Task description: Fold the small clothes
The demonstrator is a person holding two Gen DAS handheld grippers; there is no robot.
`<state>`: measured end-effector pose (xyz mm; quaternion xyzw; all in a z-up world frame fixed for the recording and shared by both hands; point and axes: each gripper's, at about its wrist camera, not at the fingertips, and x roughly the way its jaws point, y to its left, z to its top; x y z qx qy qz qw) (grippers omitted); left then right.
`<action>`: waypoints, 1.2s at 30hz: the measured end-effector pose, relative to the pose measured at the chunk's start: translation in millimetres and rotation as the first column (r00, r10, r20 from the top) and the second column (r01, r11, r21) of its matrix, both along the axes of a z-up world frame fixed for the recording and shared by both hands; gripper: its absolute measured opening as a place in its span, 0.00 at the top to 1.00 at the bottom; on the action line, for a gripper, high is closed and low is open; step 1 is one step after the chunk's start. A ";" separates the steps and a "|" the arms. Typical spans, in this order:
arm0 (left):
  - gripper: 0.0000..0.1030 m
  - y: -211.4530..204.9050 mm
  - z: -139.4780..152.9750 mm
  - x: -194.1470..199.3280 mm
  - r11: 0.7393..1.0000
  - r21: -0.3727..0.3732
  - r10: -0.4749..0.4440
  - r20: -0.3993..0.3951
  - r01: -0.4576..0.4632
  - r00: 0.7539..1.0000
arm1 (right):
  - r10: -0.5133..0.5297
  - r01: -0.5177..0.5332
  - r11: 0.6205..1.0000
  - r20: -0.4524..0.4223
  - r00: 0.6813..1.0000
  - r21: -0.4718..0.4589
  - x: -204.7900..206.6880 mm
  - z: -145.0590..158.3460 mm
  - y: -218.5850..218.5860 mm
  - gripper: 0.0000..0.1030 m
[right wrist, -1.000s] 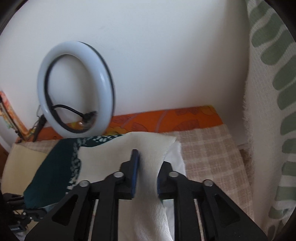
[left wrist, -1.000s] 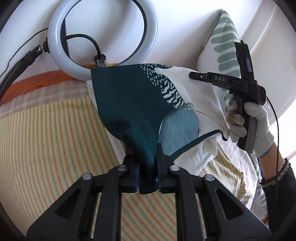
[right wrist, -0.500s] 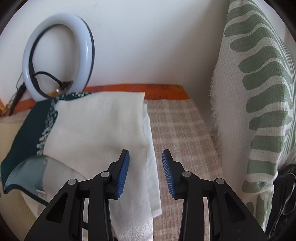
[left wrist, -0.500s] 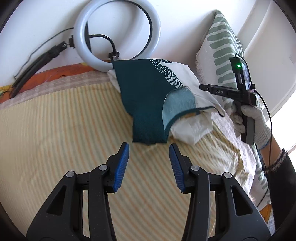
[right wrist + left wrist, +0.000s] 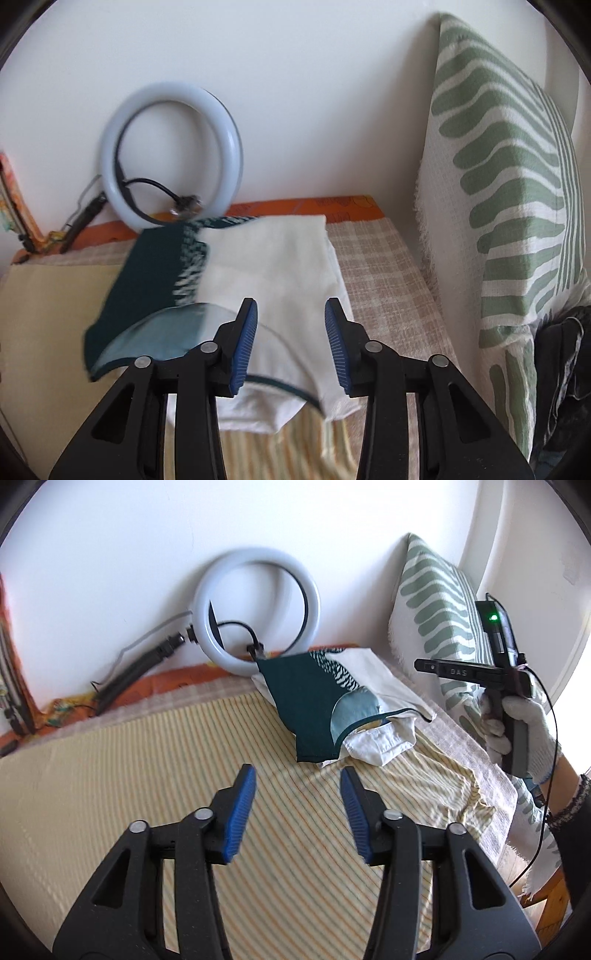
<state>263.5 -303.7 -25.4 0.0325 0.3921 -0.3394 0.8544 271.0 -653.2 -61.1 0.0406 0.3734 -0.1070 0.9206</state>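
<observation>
A folded garment (image 5: pixel 325 701), dark teal and cream with a pale blue patch, lies on top of a white folded cloth (image 5: pixel 384 744) at the far end of the striped bed cover (image 5: pixel 147 775). It also shows in the right wrist view (image 5: pixel 258 266). My left gripper (image 5: pixel 297 801) is open and empty, held back from the pile above the cover. My right gripper (image 5: pixel 291 336) is open and empty just above the garment's near cream edge. In the left wrist view the right gripper's body (image 5: pixel 498 672) is held in a gloved hand to the right of the pile.
A white ring light (image 5: pixel 255 613) with its cable leans on the wall behind the pile. A green-and-white patterned cushion (image 5: pixel 517 184) stands against the wall on the right. A checked blanket (image 5: pixel 380 266) lies under the pile. An orange edge (image 5: pixel 177 675) runs along the wall.
Both grippers have let go of the teal and cream garment, which now lies on the white cloth. Both have opened and drawn back from the pile.
</observation>
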 end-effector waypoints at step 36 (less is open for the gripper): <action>0.00 76.3 51.3 -72.0 0.996 0.048 0.070 0.202 -0.082 0.977 | -0.062 0.089 0.992 0.257 0.964 -0.093 -167.4 47.0 182.5 0.03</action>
